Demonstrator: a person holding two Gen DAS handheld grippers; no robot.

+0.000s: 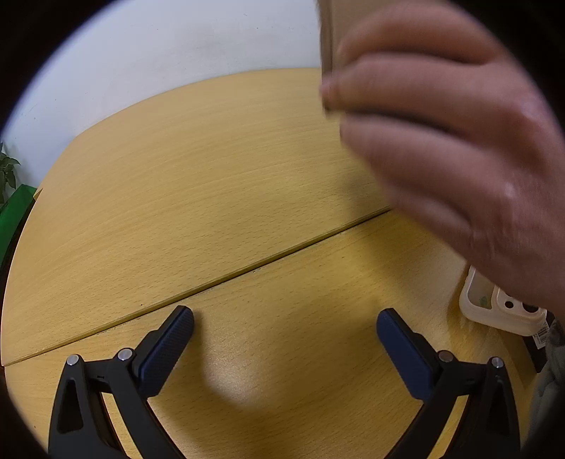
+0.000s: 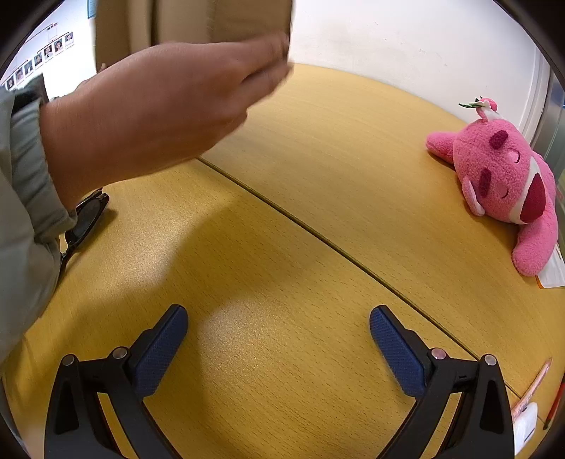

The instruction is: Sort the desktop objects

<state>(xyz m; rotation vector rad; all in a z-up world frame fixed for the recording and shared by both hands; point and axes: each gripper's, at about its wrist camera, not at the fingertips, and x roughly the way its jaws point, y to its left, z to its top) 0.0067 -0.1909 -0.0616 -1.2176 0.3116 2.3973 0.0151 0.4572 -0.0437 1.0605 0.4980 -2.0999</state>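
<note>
Both grippers hover low over a yellow wooden table point(image 1: 183, 183). My left gripper point(image 1: 284, 317) is open with nothing between its blue pads. My right gripper point(image 2: 279, 316) is open too, over bare table point(image 2: 317, 159). A person's hand point(image 1: 441, 141) holds a tan flat object point(image 1: 326, 35) upright above the table; the same hand point(image 2: 152, 106) and tan object point(image 2: 229, 17) show at upper left in the right wrist view. A pink plush toy point(image 2: 501, 176) lies at the right. Black sunglasses point(image 2: 84, 219) lie at the left, partly under a sleeve. A cream phone case point(image 1: 494, 307) lies at the right.
A seam point(image 2: 317, 233) runs across the table between two panels. A pencil point(image 2: 533, 385) and a small white item point(image 2: 526, 423) lie at the lower right. A grey-green sleeve point(image 2: 24, 212) fills the left edge. A green plant point(image 1: 9, 169) stands past the table's left edge.
</note>
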